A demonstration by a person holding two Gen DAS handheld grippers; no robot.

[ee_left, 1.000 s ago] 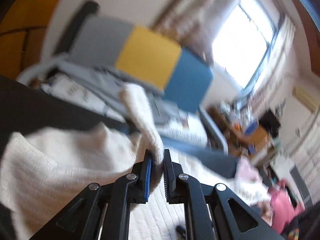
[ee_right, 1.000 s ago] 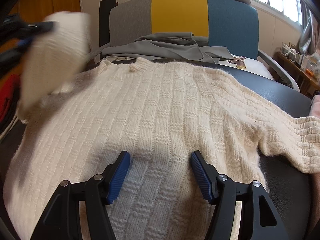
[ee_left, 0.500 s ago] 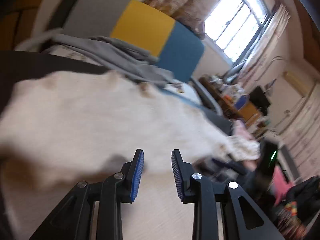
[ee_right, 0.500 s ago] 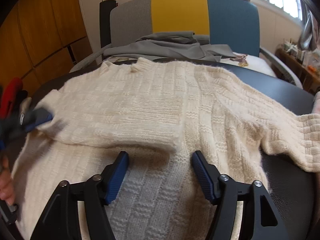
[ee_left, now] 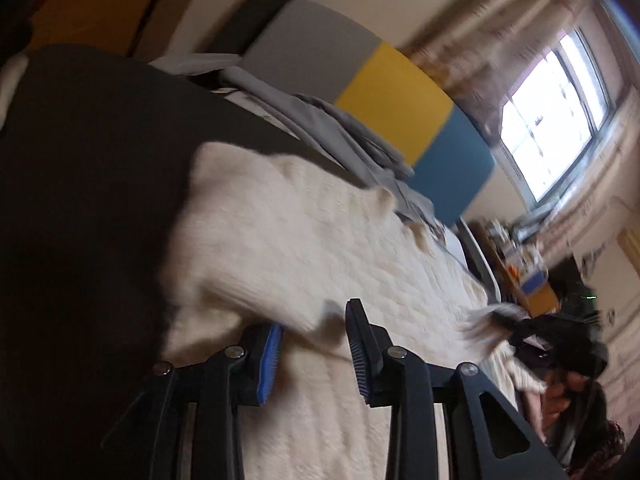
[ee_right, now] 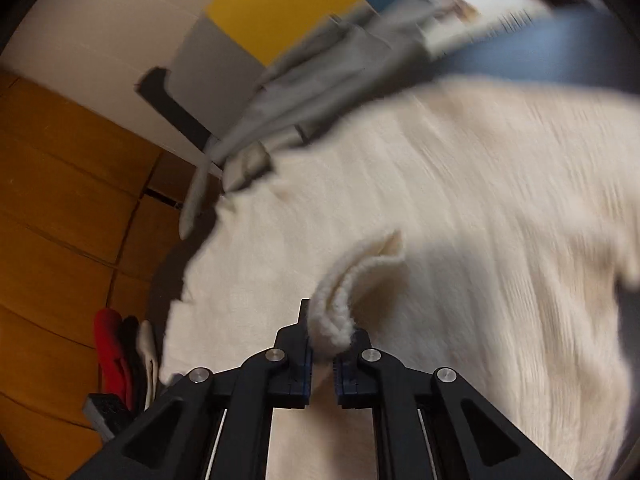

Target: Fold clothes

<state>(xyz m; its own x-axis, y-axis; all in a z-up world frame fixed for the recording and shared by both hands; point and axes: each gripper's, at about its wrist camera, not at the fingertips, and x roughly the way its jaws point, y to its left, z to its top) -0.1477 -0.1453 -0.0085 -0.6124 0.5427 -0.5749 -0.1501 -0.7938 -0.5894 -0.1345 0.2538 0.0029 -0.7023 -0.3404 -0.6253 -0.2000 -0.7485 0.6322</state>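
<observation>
On the dark desk (ee_left: 80, 208) a cream knitted sweater (ee_left: 304, 248) lies spread, its chunky ribbed weave blurred by motion in both wrist views. Over at the left side, a folded-in sleeve (ee_left: 240, 276) lies across the body of the garment, thick and soft-edged, ending just ahead of the left tongs (ee_left: 316, 344). Those tongs stand parted, blue ridged pads facing each other across a clear gap, with nothing pinched between them; they hover low over the wool, and whether the tips touch it I cannot tell.

Behind the sweater a crumpled grey garment (ee_left: 320, 124) of smooth thin cloth is heaped against a chair (ee_left: 396, 92) whose padded back is panelled in grey, yellow and blue.

Further right, the right tongs (ee_right: 323, 354) are nearly closed, clamped on a rolled, fuzzy edge of the sweater (ee_right: 460, 208) that rises between the pads in a looped fold. Beyond them the knit stretches wide and pale across the desk (ee_right: 540, 56). Orange-brown wood panelling (ee_right: 60, 200) fills the left side of that view, with something red (ee_right: 110, 352) low beside it, too blurred to name.
</observation>
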